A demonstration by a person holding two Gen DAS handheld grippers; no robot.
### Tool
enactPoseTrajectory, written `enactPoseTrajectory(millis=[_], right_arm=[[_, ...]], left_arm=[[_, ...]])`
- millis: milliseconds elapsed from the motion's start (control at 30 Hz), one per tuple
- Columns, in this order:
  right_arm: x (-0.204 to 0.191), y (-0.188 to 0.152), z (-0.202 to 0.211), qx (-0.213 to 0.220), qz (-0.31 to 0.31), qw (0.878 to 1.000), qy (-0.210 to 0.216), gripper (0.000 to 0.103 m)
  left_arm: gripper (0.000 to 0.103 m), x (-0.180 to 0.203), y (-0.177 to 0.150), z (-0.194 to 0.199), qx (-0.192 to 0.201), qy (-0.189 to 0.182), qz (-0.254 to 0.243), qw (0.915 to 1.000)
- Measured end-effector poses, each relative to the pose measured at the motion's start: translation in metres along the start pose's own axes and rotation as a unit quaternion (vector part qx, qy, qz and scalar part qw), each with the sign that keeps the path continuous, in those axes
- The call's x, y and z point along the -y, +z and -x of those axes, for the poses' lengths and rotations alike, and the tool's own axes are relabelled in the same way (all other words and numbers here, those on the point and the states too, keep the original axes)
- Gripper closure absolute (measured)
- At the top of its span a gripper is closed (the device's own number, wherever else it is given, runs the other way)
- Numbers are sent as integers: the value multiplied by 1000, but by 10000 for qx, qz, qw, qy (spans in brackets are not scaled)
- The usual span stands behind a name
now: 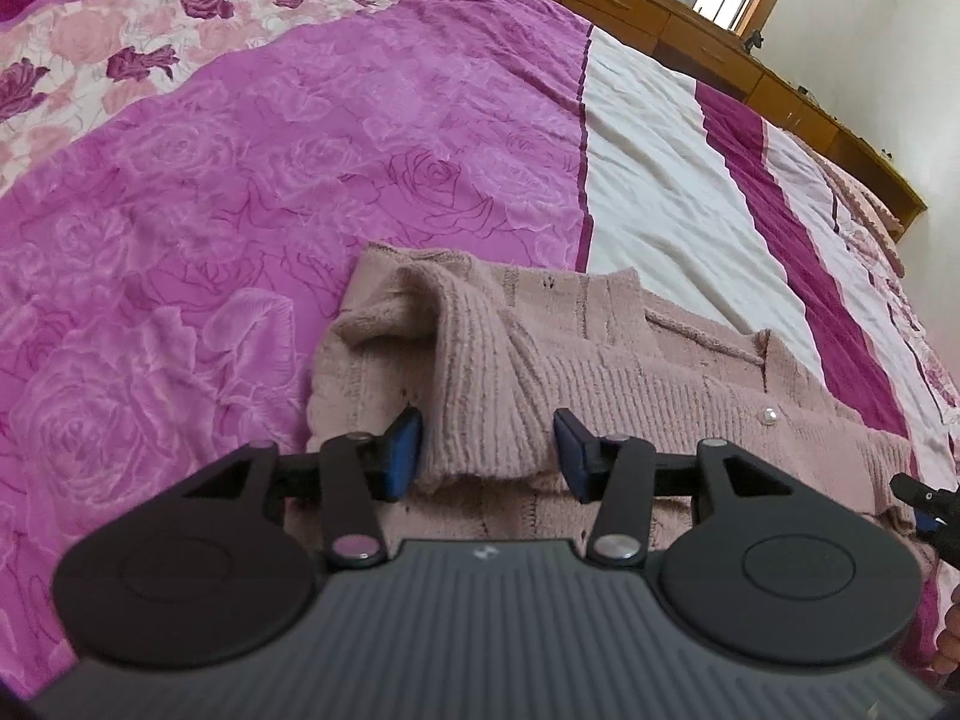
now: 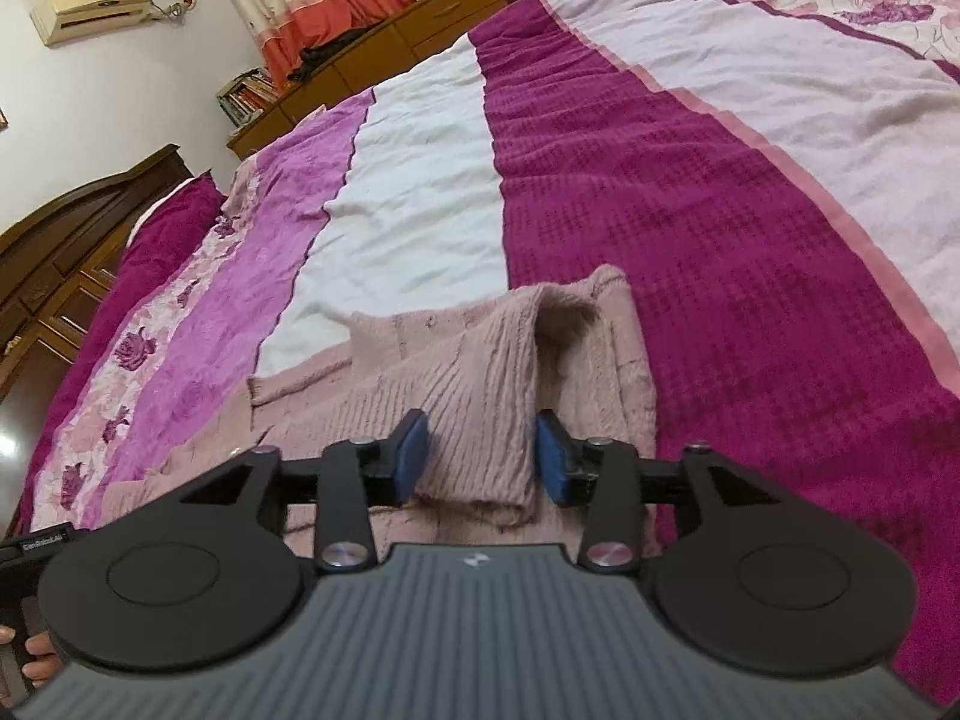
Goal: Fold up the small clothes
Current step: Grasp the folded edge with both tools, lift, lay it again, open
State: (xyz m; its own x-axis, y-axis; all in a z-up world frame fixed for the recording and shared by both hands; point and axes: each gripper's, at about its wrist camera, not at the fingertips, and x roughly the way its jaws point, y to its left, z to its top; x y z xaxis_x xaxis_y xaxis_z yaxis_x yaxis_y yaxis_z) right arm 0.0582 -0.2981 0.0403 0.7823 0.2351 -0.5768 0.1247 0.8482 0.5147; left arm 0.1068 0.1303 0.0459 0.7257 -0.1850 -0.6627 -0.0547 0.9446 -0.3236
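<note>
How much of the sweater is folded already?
Both sleeves already lie folded over the pink sweater on the bed. The left gripper and right gripper stand open around the cuffs, not pinching. Folding the body in half looks left.

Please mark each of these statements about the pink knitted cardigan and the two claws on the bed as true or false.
1. The pink ribbed knitted cardigan lies on a bed with a magenta and white bedspread. True.
2. The left claw is shut tight with nothing between its blue pads. False: its jaws stand apart, with a folded ribbed sleeve lying between them.
3. The right claw is open. True: a ribbed sleeve lies between its pads.
4. The cardigan is dark green. False: it is dusty pink.
5. A pearly white button shows on the cardigan. True.
</note>
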Motion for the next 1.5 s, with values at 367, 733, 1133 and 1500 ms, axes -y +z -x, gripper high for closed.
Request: enactPoseTrajectory(millis=[367, 733, 1133, 1500], right_arm=[[-12, -1, -1, 22, 475, 9989, -47, 83], [-20, 46, -18, 480, 381, 9978, 255, 89], [-13, 66, -75, 333, 48, 9994, 27, 62], [-17, 52, -56, 442, 170, 9986, 216, 45]], left_arm=[[83, 4, 0, -4, 65, -132, -188, 9997], [87, 5, 51, -15, 456, -286, 273, 9982], [78, 9, 69, -55, 254, -12, 137, 9996], [54, 6, 65, -29, 453, 71, -89, 9989]])
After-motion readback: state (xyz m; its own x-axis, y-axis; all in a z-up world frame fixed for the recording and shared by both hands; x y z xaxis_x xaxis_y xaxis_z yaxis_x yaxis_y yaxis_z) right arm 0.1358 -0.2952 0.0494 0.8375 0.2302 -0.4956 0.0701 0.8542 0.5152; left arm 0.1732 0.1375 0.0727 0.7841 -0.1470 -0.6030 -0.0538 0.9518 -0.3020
